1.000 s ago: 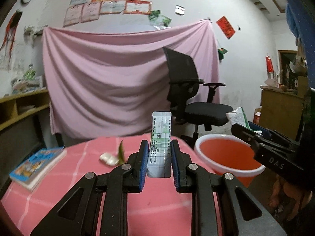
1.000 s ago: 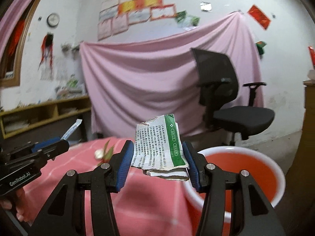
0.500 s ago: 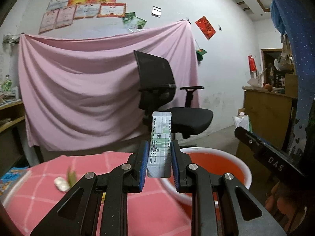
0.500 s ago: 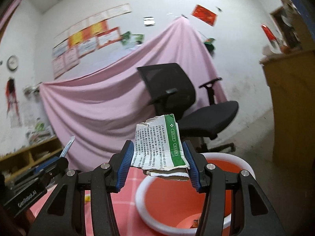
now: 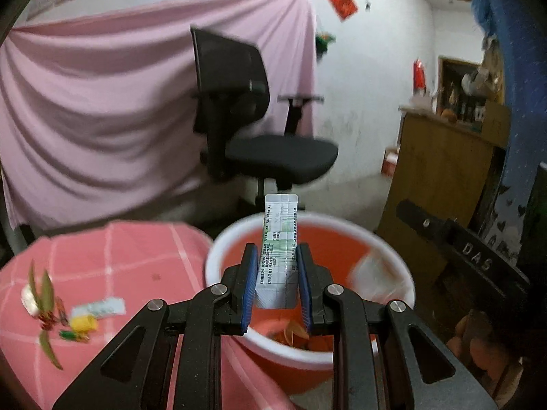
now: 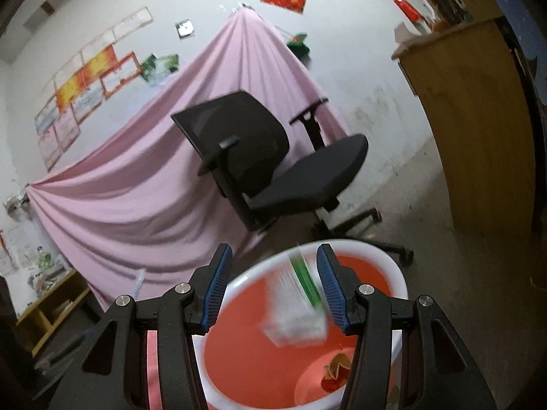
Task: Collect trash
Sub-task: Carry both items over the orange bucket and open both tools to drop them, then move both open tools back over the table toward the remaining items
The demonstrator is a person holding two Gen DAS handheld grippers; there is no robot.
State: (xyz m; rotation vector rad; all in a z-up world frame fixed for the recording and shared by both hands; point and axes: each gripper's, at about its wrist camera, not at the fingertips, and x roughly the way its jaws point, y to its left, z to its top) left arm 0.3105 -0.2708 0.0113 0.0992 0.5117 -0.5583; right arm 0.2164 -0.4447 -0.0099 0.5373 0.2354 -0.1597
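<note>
Left gripper: clenched on a narrow white-and-green foil sachet. The pads pinch its lower half and the top stands upright, over the red plastic basin with a white rim.

Right gripper: jaws stand apart. A crumpled white-and-green paper packet is between them, low and toward the right pad, clear of the left one. It is smeared while the jaws are sharp, so I judge it loose and dropping into the basin.

Basin floor: orange scraps.

Left of the basin: pink checked tablecloth with a small pile of leaves and wrappers yet to collect.

Behind the basin: black mesh office chair, then a pink sheet hung on the wall.

Handling, judged: the sachet is light, thin and slick. It holds its shape edge-on but would buckle if squeezed hard. The flat-face pinch near mid-length looks adequate.
</note>
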